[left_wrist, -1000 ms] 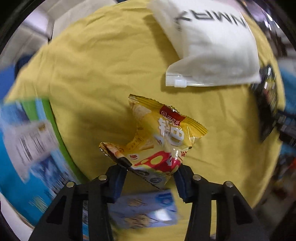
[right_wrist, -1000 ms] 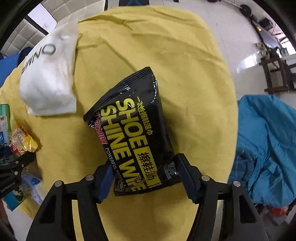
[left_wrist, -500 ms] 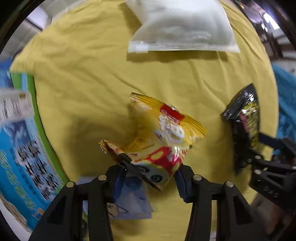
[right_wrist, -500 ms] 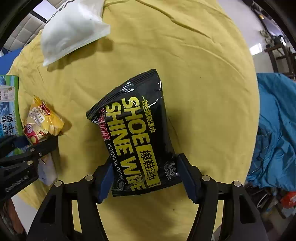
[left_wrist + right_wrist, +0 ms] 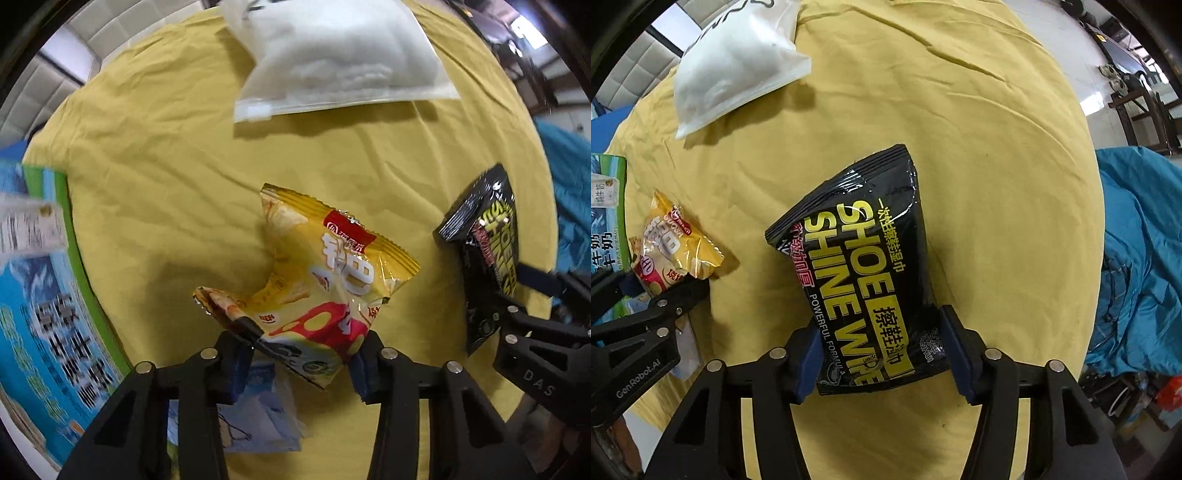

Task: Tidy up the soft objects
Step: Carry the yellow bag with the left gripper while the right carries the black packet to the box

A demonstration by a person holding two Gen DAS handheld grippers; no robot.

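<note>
- Chip bag [image 5: 325, 280] and wipes pack [image 5: 864, 288] hang over our yellow cloth [image 5: 166, 166].
- White pouch [image 5: 343, 55] lies beyond; a blue carton [image 5: 40, 314] sits left.
- Our left gripper [image 5: 299, 363] pinches the chip bag.
- Our right gripper [image 5: 881, 363] clamps the wipes pack.

Snack bag [image 5: 677, 251] left of wipes pack [image 5: 871, 295]; pouch [image 5: 735, 62] behind.

Both wrist views angled down, close over yellow cloth [image 5: 155, 155]; shared: chip bag [image 5: 674, 251], wipes pack [image 5: 487, 251]
</note>
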